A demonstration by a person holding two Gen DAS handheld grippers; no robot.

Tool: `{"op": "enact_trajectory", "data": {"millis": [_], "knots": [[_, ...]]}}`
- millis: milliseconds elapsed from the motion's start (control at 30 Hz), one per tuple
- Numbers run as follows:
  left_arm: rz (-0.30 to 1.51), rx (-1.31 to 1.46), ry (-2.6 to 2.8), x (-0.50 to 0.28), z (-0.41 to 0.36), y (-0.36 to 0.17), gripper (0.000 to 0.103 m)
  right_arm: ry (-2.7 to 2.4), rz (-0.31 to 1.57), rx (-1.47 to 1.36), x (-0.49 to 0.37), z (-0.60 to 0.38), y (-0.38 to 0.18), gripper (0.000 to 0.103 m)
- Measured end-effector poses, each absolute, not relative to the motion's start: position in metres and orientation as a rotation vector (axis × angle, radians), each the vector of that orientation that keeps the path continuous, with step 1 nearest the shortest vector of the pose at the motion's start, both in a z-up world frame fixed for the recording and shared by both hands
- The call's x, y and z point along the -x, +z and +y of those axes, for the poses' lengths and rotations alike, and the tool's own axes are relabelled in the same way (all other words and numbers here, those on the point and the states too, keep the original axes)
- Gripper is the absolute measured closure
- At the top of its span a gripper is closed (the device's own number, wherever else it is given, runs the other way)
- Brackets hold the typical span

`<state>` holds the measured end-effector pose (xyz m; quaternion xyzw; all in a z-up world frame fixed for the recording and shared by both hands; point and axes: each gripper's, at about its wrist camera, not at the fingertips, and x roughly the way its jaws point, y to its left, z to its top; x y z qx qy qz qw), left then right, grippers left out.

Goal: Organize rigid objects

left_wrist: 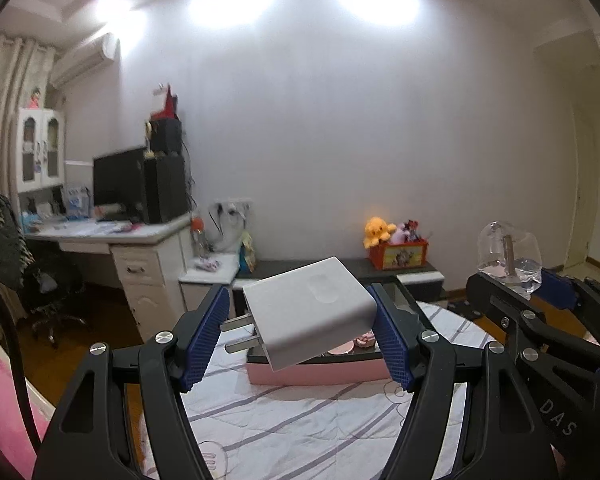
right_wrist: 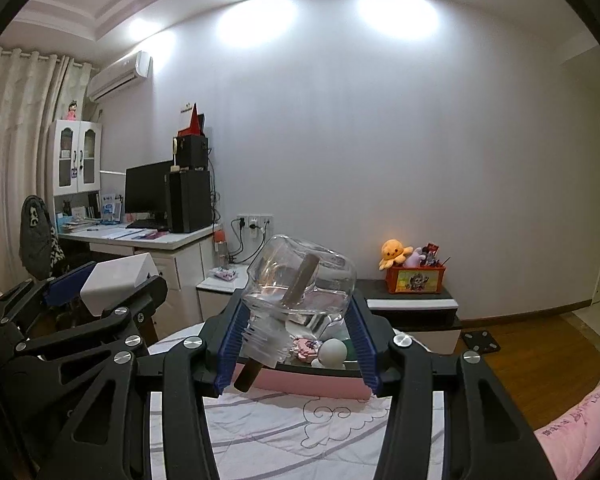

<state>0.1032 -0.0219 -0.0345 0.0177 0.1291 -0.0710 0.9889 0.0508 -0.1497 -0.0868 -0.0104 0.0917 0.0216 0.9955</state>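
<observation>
My left gripper is shut on a white plug charger, held tilted with its two prongs pointing left, above the bed. It also shows in the right wrist view. My right gripper is shut on a clear glass bottle with a brown stick inside, held tilted. The bottle also shows at the right of the left wrist view. Below both grippers lies a pink box with small trinkets and a white ball inside.
The box sits on a white striped bedspread. A low black-and-white cabinet stands behind it with a red toy box and an orange plush. A desk with monitor and a chair are at left. Wooden floor is at right.
</observation>
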Motion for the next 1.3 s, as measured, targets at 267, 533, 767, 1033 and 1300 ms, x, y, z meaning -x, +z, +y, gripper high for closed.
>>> {"op": "enact_trajectory", "data": {"millis": [267, 533, 767, 1033, 1300], "knots": [[0.419, -0.060, -0.185, -0.214, -0.036, -0.060, 0.032, 0.078, 0.295, 0.001, -0.139, -0.162, -0.105, 0.052], [0.647, -0.071, -0.206, -0.330, -0.061, -0.113, 0.043, 0.103, 0.485, -0.059, -0.248, -0.190, -0.141, 0.052], [0.729, -0.106, -0.174, -0.353, -0.066, -0.145, 0.041, 0.155, 0.662, -0.134, -0.300, -0.206, -0.188, 0.052], [0.677, -0.081, -0.093, -0.334, -0.043, -0.127, 0.007, 0.181, 0.689, -0.205, -0.301, -0.222, -0.193, 0.022], [0.566, -0.055, -0.074, -0.261, -0.027, -0.090, 0.004, 0.171, 0.581, -0.165, -0.248, -0.213, -0.154, 0.000]]}}
